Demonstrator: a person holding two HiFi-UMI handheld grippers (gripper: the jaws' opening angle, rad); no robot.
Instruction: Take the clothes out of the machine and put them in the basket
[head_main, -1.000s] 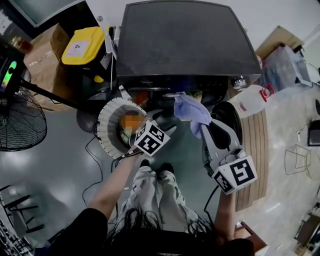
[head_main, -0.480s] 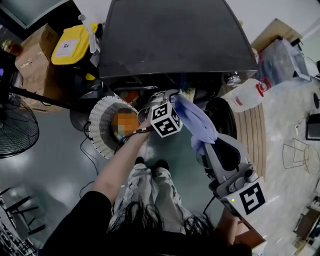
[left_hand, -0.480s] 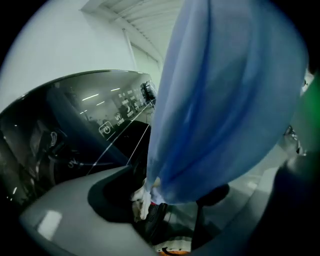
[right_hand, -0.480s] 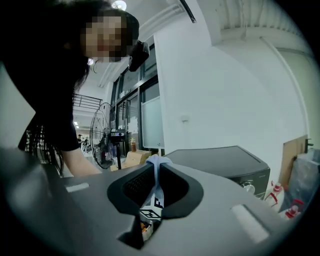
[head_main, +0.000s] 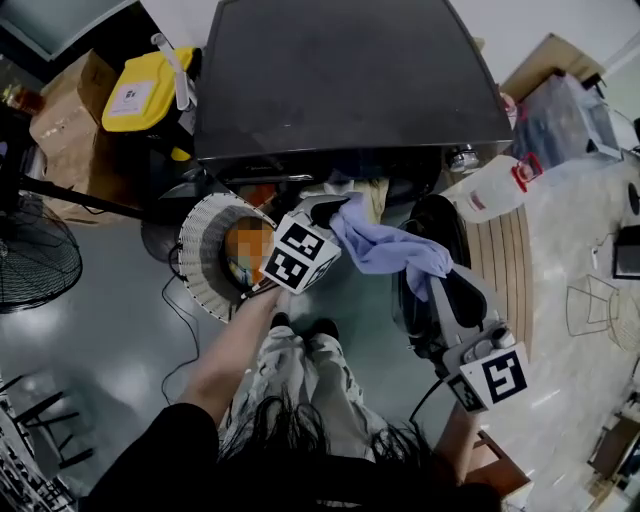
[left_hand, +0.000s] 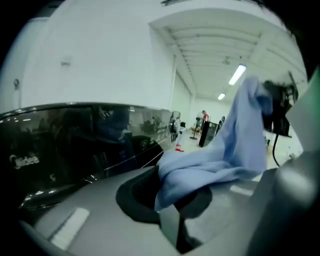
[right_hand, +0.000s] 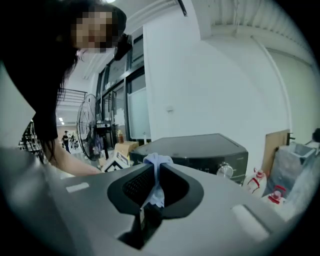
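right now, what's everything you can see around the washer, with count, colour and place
washing machine: one, dark grey, top centre, in front of the person
cloth: one, light blue, stretched between the two grippers below the machine's front
basket: one, white ribbed, on the floor left of the person's feet
bin: one, yellow lid, left of the machine
cardboard box: one, brown, upper left
fan: one, black, left edge
jug: one, white with red label, right of the machine
plastic bag: one, clear, upper right
left gripper: one, grey, apparently closed on the cloth's left end
right gripper: one, grey, closed on the cloth's right end
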